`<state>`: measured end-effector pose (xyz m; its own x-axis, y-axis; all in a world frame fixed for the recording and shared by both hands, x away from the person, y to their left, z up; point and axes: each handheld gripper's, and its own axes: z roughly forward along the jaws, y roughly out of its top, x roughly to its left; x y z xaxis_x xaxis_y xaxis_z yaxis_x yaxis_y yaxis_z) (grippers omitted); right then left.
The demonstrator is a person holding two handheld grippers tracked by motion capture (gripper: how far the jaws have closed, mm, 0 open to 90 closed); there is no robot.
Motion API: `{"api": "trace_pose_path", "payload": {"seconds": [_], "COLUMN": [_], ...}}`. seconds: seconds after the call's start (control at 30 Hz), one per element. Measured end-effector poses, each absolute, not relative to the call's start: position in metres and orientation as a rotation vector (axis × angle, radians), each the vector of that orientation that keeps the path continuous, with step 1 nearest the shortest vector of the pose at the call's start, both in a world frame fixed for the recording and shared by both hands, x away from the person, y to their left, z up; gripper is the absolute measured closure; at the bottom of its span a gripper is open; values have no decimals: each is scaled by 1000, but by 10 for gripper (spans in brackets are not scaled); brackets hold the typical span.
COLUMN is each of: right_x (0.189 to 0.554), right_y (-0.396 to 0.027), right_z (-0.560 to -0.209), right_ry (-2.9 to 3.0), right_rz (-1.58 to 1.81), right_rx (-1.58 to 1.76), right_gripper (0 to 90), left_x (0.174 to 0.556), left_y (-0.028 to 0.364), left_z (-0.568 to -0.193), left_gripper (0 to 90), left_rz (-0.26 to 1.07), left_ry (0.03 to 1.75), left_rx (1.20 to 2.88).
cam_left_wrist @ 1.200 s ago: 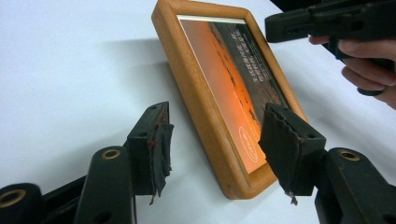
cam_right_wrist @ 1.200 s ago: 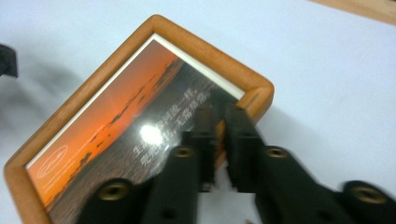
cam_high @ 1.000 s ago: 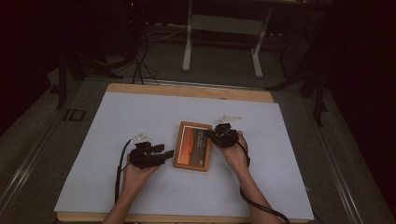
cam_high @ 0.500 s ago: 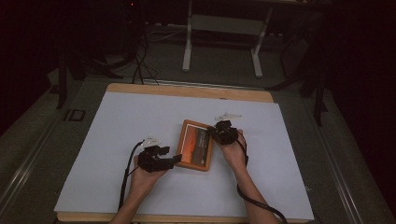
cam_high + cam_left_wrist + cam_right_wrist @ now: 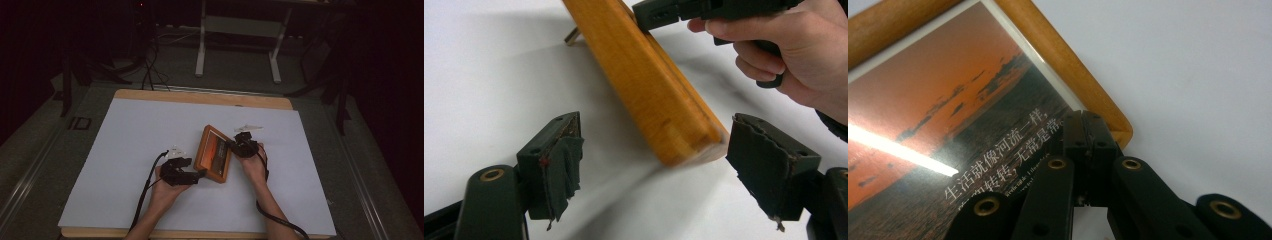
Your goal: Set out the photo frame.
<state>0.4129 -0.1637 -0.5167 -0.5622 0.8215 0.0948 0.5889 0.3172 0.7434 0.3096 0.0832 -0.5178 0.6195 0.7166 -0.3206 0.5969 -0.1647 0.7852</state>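
Meanwhile left tool [image 5: 651,165] just opened wide, straddling picture frame [image 5: 659,95] corner.

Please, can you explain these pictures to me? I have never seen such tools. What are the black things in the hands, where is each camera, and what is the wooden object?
A person holds two hand tools, each with two black jaws. One camera looks down from above; one rides on each tool. On the white table lies a wooden picture frame with a sunset photo. The right gripper has its jaws shut together, their tips resting over the frame's face near a corner. The left gripper has just been opening; the frame's near corner sits between its pads, which do not press it.
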Motion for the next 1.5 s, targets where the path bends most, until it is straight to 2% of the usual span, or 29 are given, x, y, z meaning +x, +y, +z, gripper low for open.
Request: {"api": "trace_pose_path", "payload": {"seconds": [0.17, 0.4, 0.63, 1.03, 1.27, 1.5], "right_x": [414, 415, 414, 393, 379, 369], "right_y": [-164, -166, -168, -202, -223, -230], "right_z": [-516, -517, -516, -486, -466, -453], "right_ry": [2291, 2292, 2305, 2209, 2182, 2190], "right_rz": [1098, 1116, 1114, 1221, 1290, 1322], "right_rx": [1278, 1288, 1275, 1221, 1161, 1079], "right_gripper": [900, 900, 899, 875, 860, 808], "left_x": [314, 319, 326, 332, 333, 337], "left_y": [67, 52, 54, 49, 45, 59], "left_z": [-520, -524, -521, -507, -494, -483], "left_gripper": [260, 428, 513, 606, 694, 698], "left_rz": [148, 110, 28, 16, 68, 80], "left_ry": [1062, 1096, 1110, 1073, 989, 917], "left_rx": [1853, 1845, 1825, 1869, 1905, 1911]}}
